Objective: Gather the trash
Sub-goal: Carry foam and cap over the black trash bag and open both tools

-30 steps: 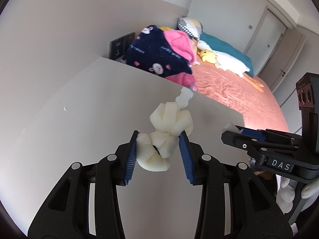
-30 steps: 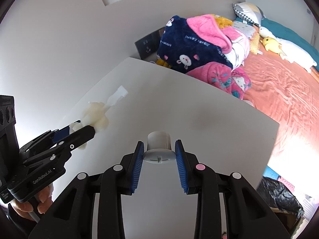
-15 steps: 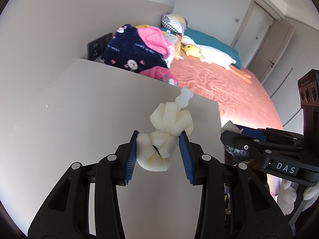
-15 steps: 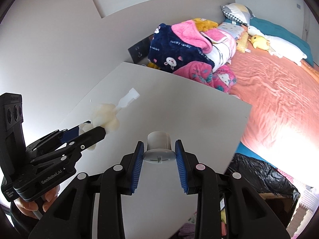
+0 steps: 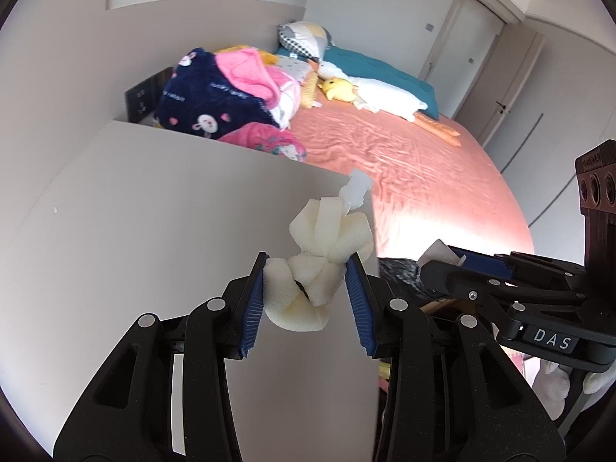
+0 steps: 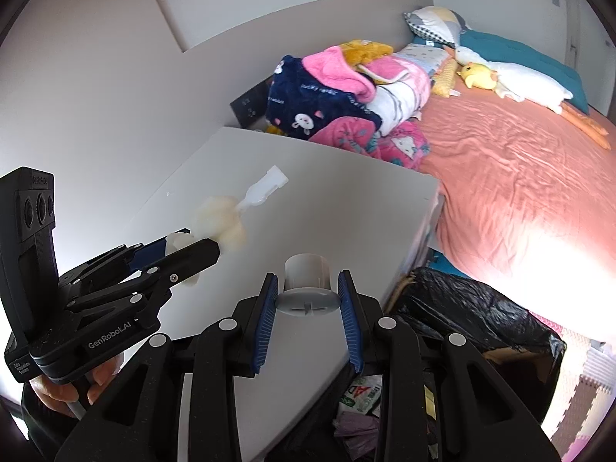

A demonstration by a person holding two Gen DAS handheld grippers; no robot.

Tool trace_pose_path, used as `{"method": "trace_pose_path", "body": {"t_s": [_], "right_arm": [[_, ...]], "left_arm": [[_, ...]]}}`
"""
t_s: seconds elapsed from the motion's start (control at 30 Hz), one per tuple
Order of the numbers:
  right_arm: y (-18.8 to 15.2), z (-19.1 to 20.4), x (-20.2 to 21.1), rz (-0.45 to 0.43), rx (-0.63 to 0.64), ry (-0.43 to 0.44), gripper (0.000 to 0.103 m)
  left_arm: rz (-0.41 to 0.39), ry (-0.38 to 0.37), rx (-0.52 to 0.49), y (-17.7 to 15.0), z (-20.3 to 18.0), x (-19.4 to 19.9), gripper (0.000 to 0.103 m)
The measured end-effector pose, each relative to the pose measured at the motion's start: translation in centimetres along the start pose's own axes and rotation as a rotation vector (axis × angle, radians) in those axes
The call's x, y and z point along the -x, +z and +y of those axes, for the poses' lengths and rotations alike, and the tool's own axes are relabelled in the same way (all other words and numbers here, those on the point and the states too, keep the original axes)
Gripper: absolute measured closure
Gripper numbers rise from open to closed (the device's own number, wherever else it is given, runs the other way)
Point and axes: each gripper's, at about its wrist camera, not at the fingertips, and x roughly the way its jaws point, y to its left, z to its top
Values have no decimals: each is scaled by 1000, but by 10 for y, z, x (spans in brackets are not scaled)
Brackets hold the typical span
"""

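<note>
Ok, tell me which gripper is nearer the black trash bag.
Right. The right gripper, shut on the gray cap, sits just beside the black trash bag. The left gripper, holding the foam wad, hangs farther off over the white table.

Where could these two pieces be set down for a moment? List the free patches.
The white tabletop is bare from the wall side to its edge beside the salmon-pink bed sheet. That sheet is open below the white goose plush. The fleece blanket pile and black trash bag are crowded.
</note>
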Motion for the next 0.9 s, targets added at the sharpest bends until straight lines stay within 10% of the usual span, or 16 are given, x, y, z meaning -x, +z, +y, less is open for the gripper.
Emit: {"method": "trace_pose_path", "body": {"t_s": [0.9], "right_arm": [[-34, -102, 84, -120, -184, -94, 69]], "left_arm": [[45, -140, -188, 3, -118, -23, 63]]}}
